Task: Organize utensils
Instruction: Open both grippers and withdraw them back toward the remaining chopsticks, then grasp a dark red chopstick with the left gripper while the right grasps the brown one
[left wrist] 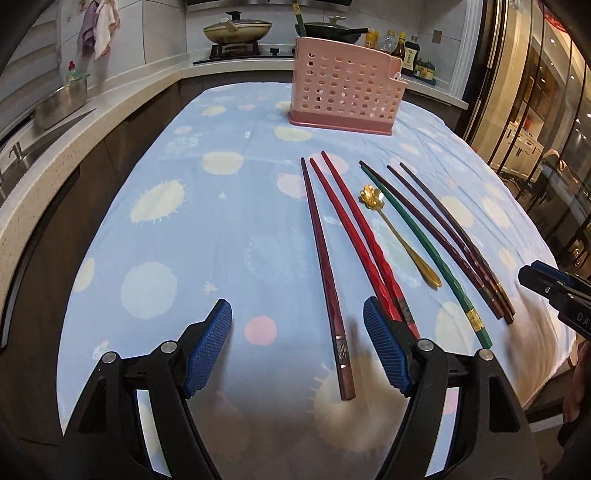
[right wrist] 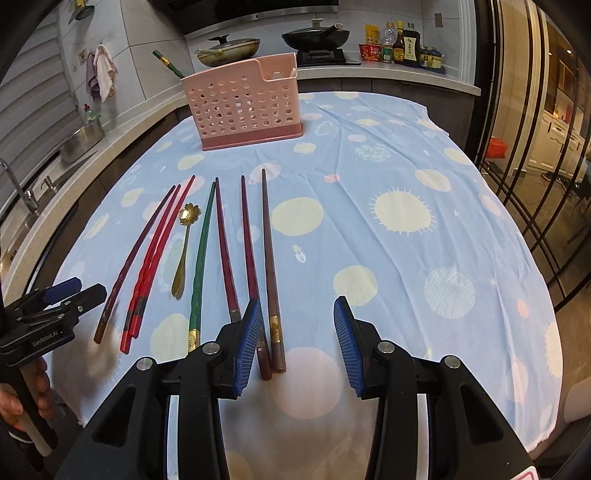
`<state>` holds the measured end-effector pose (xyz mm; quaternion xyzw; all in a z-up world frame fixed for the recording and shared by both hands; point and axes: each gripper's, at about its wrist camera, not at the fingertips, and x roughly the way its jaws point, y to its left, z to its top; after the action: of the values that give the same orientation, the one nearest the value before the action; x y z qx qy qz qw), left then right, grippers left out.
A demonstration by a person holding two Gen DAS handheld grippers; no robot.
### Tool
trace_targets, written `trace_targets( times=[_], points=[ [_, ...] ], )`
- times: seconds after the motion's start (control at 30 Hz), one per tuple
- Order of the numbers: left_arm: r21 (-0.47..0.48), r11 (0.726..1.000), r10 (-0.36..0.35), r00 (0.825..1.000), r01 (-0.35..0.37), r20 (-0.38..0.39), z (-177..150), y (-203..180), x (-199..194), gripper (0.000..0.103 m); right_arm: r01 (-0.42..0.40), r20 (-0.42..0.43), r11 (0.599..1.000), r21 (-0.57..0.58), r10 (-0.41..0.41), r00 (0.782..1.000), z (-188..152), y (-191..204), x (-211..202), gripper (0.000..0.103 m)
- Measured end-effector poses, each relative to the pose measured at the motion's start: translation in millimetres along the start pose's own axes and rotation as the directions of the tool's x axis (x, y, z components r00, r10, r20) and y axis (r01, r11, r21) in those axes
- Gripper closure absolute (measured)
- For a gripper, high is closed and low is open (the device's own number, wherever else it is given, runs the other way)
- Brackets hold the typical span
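Several chopsticks lie side by side on the blue cloth: a dark red one [left wrist: 325,266], two bright red ones [left wrist: 365,243], a green one [left wrist: 424,251] and dark purple ones [left wrist: 454,240]. A gold flower spoon [left wrist: 399,232] lies among them. A pink perforated holder [left wrist: 343,88] stands at the far end with a green chopstick in it [left wrist: 298,18]. My left gripper [left wrist: 297,347] is open, low over the dark red chopstick's near end. My right gripper [right wrist: 295,347] is open above the brown chopstick [right wrist: 271,273] and the dark purple ones [right wrist: 249,254]. The holder [right wrist: 243,103] and spoon [right wrist: 184,247] also show there.
The table is covered by a blue cloth with pale circles [right wrist: 406,221]. A counter with a sink [left wrist: 44,122] runs along the left. A stove with pans [left wrist: 236,33] and sauce bottles [right wrist: 402,44] stand behind. Glass doors [right wrist: 535,147] are at the right.
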<state>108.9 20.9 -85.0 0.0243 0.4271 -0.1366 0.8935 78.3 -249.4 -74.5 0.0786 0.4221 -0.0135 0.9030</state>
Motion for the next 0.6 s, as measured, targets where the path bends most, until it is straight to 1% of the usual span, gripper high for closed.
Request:
trace_targets(
  times=[0.2, 0.3, 0.43, 0.6],
  points=[
    [0.022, 1.0, -0.005, 1.0, 0.006, -0.024, -10, -7, 6, 0.04, -0.009, -0.016, 1.0, 0.004, 0.009, 1.0, -6, 2, 7, 0.067],
    [0.033, 0.999, 0.008, 1.0, -0.007, -0.017, -12, -8, 5, 0.042, -0.003, -0.026, 1.0, -0.003, 0.002, 1.0, -9, 4, 11, 0.075],
    [0.029, 1.0, 0.004, 1.0, -0.004, -0.016, -13, -8, 5, 0.044, -0.01, -0.043, 1.0, 0.002, 0.01, 0.999, -11, 3, 18, 0.081],
    [0.03, 1.0, 0.002, 1.0, -0.001, -0.012, -13, -8, 4, 0.045, -0.013, -0.045, 1.0, -0.003, 0.013, 0.999, -12, 6, 20, 0.082]
  ],
)
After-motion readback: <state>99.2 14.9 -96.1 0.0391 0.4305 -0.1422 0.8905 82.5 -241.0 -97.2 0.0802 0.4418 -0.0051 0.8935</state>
